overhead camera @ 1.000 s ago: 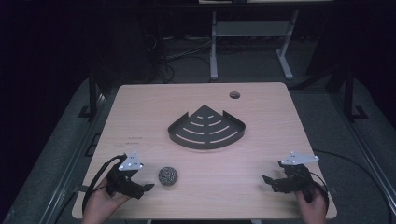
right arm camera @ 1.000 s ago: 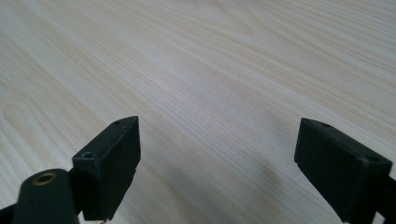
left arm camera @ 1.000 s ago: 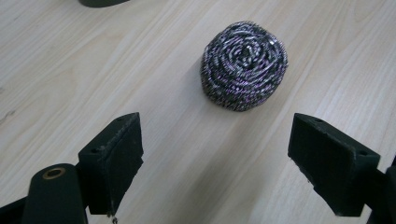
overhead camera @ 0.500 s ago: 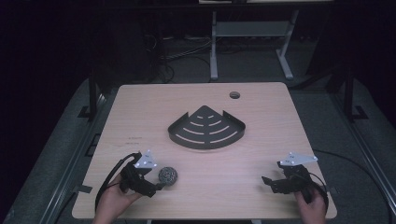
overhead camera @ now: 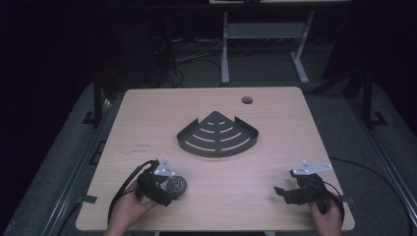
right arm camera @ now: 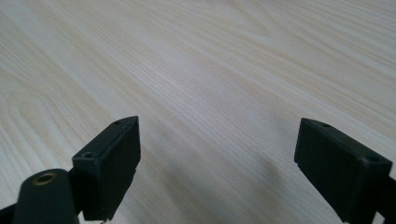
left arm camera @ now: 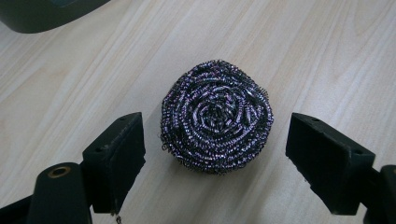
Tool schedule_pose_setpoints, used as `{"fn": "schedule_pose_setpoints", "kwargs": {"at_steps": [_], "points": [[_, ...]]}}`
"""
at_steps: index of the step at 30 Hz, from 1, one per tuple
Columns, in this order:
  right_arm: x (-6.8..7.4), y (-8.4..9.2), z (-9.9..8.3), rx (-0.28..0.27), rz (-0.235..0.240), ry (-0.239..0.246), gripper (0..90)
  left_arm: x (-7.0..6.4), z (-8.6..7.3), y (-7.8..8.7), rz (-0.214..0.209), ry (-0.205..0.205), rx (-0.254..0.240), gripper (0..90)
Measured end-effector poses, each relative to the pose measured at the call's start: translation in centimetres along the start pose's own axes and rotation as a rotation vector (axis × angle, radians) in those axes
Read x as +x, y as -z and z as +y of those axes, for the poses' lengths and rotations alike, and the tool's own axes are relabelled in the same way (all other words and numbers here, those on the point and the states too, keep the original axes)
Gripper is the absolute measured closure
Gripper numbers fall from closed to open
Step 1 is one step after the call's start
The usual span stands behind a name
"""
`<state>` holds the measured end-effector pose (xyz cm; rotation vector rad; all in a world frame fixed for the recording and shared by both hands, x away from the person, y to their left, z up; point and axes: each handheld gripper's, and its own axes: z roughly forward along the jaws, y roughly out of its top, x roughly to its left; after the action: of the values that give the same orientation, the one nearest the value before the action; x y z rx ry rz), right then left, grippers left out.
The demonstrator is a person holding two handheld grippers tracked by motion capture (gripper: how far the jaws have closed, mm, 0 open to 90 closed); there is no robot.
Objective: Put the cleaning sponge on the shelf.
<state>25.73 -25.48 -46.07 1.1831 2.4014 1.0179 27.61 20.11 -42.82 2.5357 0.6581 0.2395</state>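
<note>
A round steel-wool scrubber (overhead camera: 176, 185) lies on the wooden table (overhead camera: 147, 118) near its front left. My left gripper (overhead camera: 169, 191) reaches it from the left, held by a hand. In the left gripper view the scrubber (left arm camera: 216, 122) sits between the two black jaws of the left gripper (left arm camera: 215, 133), with a gap on each side. The jaws have just been closing, and the pads stand clear of the wire. At the front right my right gripper (overhead camera: 281, 192) rests low over the table. Its jaws are wide apart over bare wood (right arm camera: 217, 135).
A black fan-shaped corner shelf (overhead camera: 218, 135) with slots lies in the middle of the table; its edge shows at the top left of the left gripper view (left arm camera: 42, 14). A round cable hole (overhead camera: 247, 100) sits near the far edge. Dark floor and table legs lie beyond.
The left gripper has moved right and a little down to the scrubber, which now sits between its jaws. The right gripper has stayed in place.
</note>
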Motion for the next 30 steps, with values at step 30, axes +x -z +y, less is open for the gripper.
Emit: {"fn": "schedule_pose_setpoints", "kwargs": {"at_steps": [30], "points": [[-0.1, -0.3, 0.4, -0.014, 0.016, 0.006, 14.0, 0.4, 0.9, -2.0, -0.028, 0.002, 0.072, 24.8]]}}
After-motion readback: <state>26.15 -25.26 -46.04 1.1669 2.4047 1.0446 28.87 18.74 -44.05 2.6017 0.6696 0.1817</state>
